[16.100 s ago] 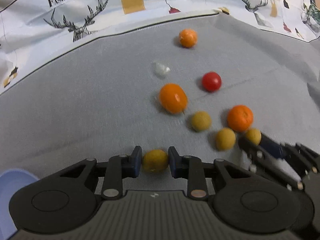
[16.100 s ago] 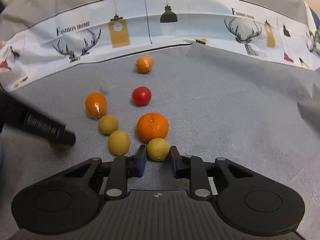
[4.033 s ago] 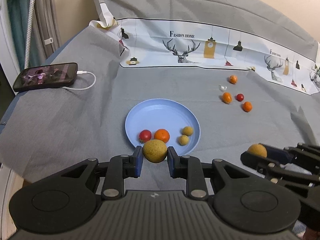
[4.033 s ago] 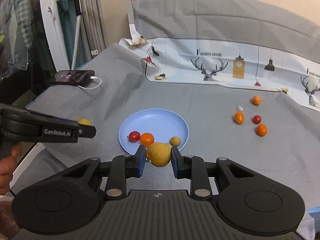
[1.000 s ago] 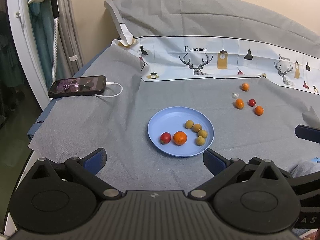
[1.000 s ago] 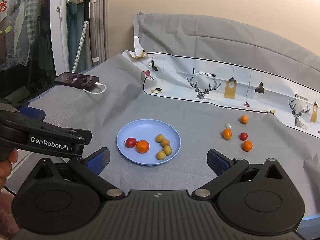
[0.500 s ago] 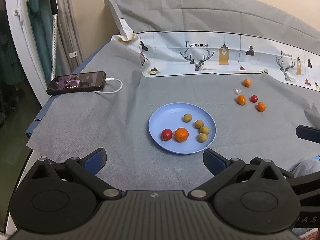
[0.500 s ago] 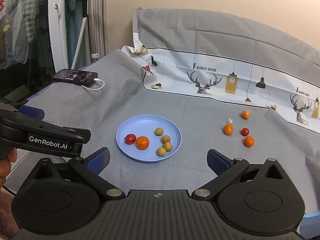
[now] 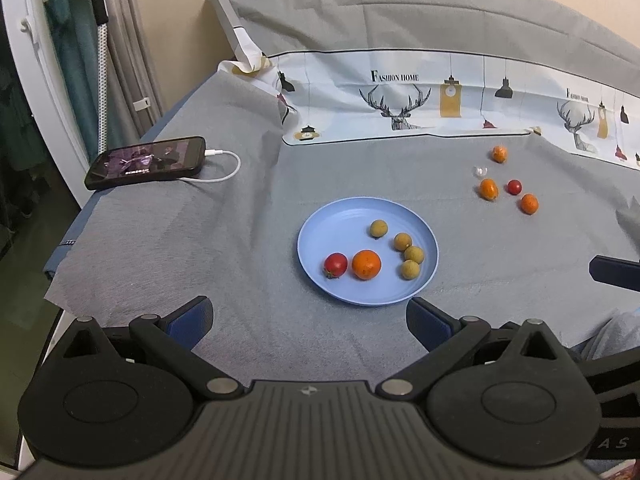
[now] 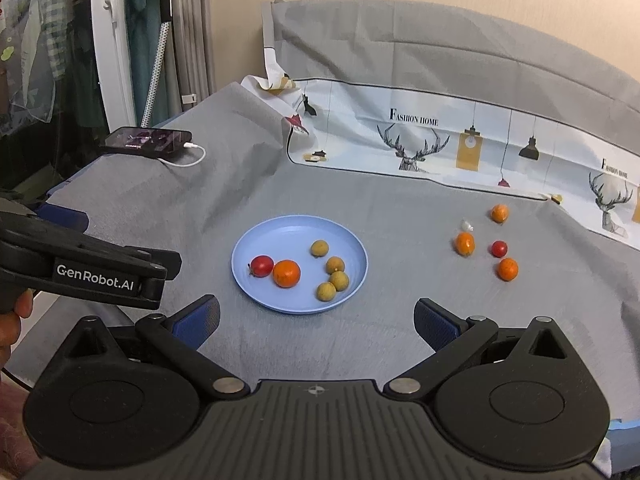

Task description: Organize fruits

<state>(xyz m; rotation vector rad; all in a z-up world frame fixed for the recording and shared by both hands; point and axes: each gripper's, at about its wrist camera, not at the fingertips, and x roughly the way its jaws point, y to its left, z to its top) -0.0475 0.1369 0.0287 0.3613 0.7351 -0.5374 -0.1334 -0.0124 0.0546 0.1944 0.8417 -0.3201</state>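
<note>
A light blue plate [image 9: 320, 220] [image 10: 256, 240] lies mid-table on the grey cloth. On it rest a red tomato [image 9: 335, 265] [image 10: 261, 265], an orange [image 9: 366, 264] [image 10: 286, 273] and several small yellow-brown fruits [image 9: 414, 255] [image 10: 339, 280]. Further right on the cloth lie three small oranges [image 9: 488, 189] [image 10: 465, 243] and a red tomato [image 9: 514, 187] [image 10: 499, 248]. My left gripper [image 9: 310, 320] hovers open and empty near the plate's front edge. My right gripper [image 10: 317, 322] is also open, holding nothing, just in front of the plate.
A black phone [image 9: 146, 163] [image 10: 147, 140] with a white cable lies at the far left. A printed deer-pattern cloth [image 9: 400, 96] runs along the back. A small white scrap [image 9: 479, 170] sits by the loose oranges. A hand [image 10: 16, 312] holds the left gripper body [image 10: 92, 270].
Both grippers have moved slightly closer to the table; the plate and fruits appear a little nearer. Both stay open and empty.
</note>
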